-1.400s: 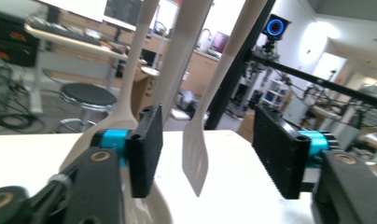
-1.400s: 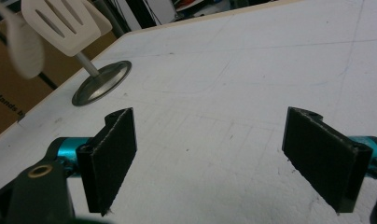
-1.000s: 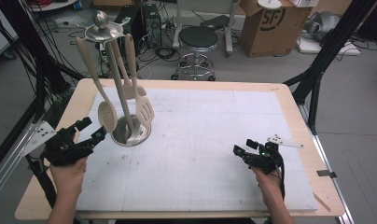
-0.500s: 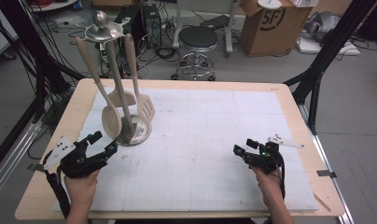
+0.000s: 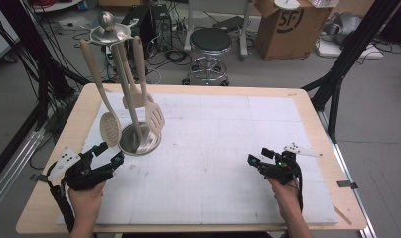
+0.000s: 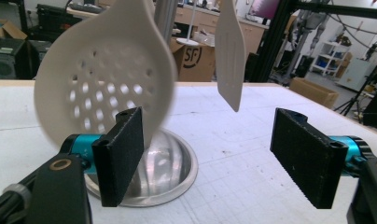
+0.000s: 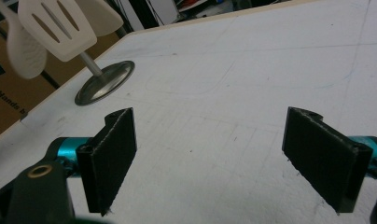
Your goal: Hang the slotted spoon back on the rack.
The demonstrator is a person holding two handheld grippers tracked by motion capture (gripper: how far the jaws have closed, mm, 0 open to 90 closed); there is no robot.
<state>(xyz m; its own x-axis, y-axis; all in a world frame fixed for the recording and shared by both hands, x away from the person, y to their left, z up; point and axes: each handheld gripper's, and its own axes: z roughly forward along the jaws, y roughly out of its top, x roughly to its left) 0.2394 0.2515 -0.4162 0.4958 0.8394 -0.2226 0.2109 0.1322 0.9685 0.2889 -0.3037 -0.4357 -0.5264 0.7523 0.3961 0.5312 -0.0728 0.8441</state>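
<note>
A metal utensil stand (image 5: 139, 141) rises from a round base at the mat's left. From its top hang a cream perforated skimmer (image 5: 110, 128), a slotted spatula (image 5: 154, 116) and a third utensil behind them. My left gripper (image 5: 110, 152) is open just in front of the base, pointing at it. In the left gripper view the skimmer (image 6: 102, 79) hangs close behind the left jaw of that gripper (image 6: 214, 154), with a spatula blade (image 6: 231, 56) above the gap. My right gripper (image 5: 258, 156) is open over bare mat at the front right. The right gripper view has the right gripper (image 7: 219, 154) aimed toward the stand base (image 7: 105, 81).
A white gridded mat (image 5: 213, 148) covers most of the wooden table (image 5: 312, 104). Beyond the far edge stand a stool (image 5: 208, 44), a cardboard box (image 5: 283, 25) and tangled cables. Black frame legs (image 5: 337, 84) flank the table's right side.
My left gripper has shifted right and toward the front edge, still open. The hanging utensils have swung and now hang spread apart. The right gripper has stayed put.
</note>
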